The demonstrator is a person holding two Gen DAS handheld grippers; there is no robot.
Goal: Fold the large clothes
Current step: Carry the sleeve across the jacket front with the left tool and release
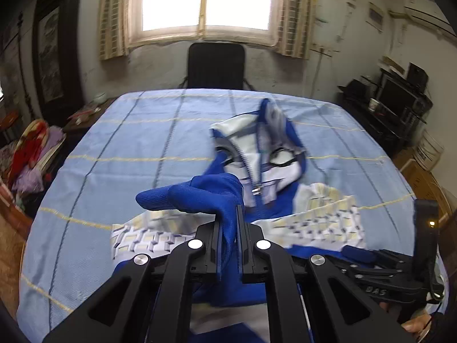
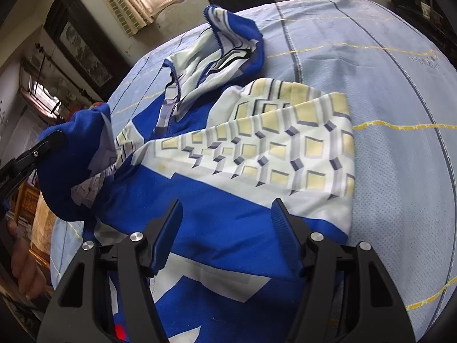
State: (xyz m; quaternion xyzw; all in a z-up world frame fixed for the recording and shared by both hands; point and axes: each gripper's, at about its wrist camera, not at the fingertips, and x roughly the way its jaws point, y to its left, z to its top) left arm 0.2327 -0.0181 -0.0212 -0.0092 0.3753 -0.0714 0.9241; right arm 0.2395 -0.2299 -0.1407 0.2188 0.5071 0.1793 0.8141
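Blue plaid tablecloth (image 2: 385, 91) over a table, window and black chair beyond; on it a blue-and-white zip jacket (image 2: 228, 223), collar toward the far edge, long axis running away from the person. Left gripper (image 1: 228, 228): fingers clamped on a blue sleeve cuff (image 1: 194, 197), lifted over the jacket's left side. Right gripper (image 2: 225, 237): fingers apart, empty, just above the near hem, the patterned sleeve (image 2: 271, 148) folded across the body just ahead.

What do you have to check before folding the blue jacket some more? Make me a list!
1. Left gripper pinching the blue sleeve: ok.
2. Right gripper open, nothing caught in it: ok.
3. Jacket lying flat: not ok, the collar end is bunched.
4. Patterned sleeve folded across the body: ok.
5. Bare room on the blue cloth: ok.
6. Zipper fully closed: cannot tell.
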